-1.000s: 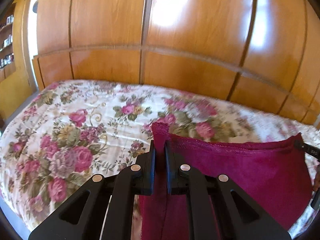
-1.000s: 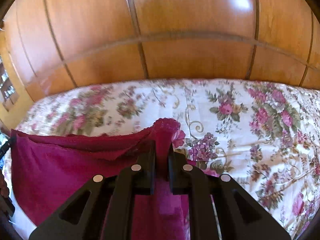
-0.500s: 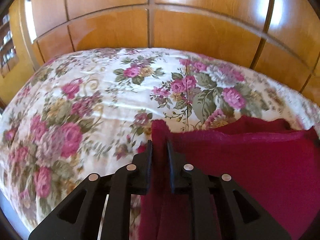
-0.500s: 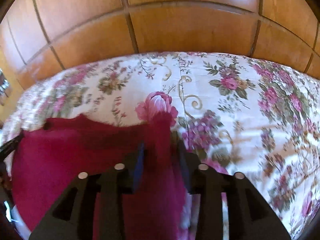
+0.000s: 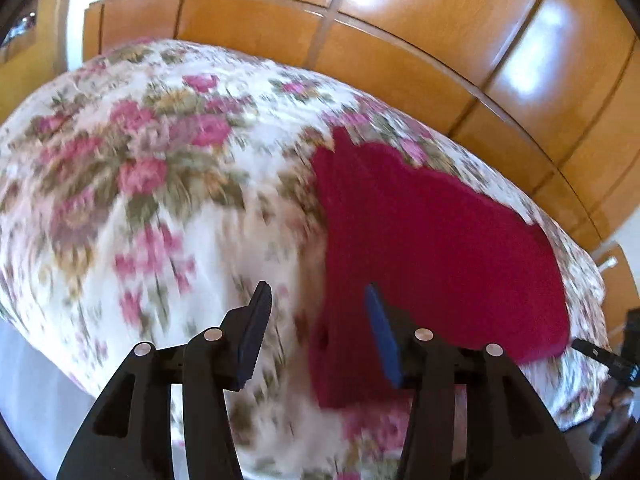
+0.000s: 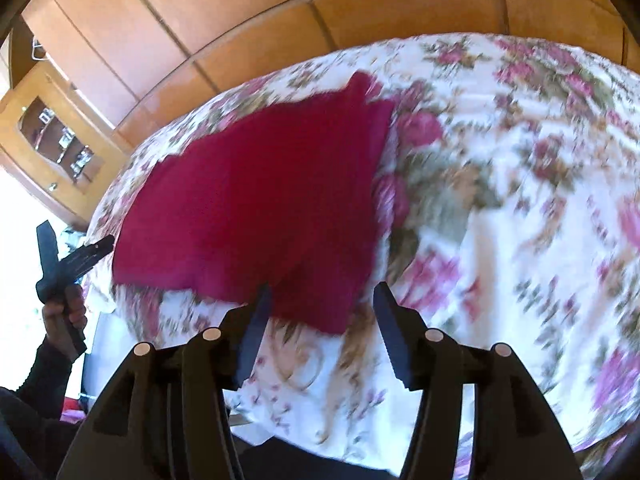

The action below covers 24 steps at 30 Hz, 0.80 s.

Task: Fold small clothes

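The dark crimson knit garment [image 5: 432, 240] now lies flat on the floral rose-print bedspread [image 5: 152, 184], let go at both corners; 0.5 s ago each set of jaws was still pinching a top corner of it and holding it up. Both views are motion-blurred.

Left gripper [image 5: 318, 312]: jaws spread wide, nothing between them but bedspread and the garment's near-left edge. Garment sits ahead and to the right of these jaws; its left edge runs almost straight away from the gap, and the right-hand blue pad overlaps the cloth in view; can't tell if touching. Far-left corner ends in a small point.

Right gripper [image 6: 320, 308]: jaws also wide apart, empty. Garment is ahead and to the left; its near hem passes just in front of the left-hand pad, near-right corner sits inside the gap in view. Its far-right corner pokes up toward the glossy orange-brown wooden wardrobe panels [image 6: 248, 20].

Room: lots of bare bedspread left of the left jaws and right of the right jaws. Beyond the garment only a narrow strip of bedspread before the bed's far edge w/ wardrobe behind. In the right wrist view the left gripper shows at far left, off the bed's side edge, in a hand [image 6: 66, 312].
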Tool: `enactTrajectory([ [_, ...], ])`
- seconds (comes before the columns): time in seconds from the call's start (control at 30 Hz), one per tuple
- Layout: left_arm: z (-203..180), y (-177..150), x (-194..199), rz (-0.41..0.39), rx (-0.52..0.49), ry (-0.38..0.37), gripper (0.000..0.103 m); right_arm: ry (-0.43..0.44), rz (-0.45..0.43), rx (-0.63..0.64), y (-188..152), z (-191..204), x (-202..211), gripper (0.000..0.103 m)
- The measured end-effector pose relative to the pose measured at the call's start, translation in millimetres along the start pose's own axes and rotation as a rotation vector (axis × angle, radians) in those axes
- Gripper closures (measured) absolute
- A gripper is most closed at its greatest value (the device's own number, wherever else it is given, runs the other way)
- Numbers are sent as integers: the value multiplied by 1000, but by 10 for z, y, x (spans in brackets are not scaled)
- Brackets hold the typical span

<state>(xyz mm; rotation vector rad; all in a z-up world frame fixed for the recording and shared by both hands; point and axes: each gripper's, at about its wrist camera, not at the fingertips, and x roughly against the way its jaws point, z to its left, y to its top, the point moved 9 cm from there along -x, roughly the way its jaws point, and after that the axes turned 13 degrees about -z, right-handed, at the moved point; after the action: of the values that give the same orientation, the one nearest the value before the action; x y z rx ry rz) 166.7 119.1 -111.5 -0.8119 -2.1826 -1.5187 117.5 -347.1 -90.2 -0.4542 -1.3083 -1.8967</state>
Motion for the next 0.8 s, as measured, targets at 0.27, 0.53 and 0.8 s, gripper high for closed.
enactTrajectory([
  [0.27,-237,-243,-26,37,-212,12,95,-66,-9,153,97,117,106,94],
  [0.53,-131,-317,-84,50,-339,68,95,-210,96,195,-378,-293,-102,103],
  [0.8,-222,-112,192,-37,-243,76,93,-204,-23,150,-9,-142,257,74],
])
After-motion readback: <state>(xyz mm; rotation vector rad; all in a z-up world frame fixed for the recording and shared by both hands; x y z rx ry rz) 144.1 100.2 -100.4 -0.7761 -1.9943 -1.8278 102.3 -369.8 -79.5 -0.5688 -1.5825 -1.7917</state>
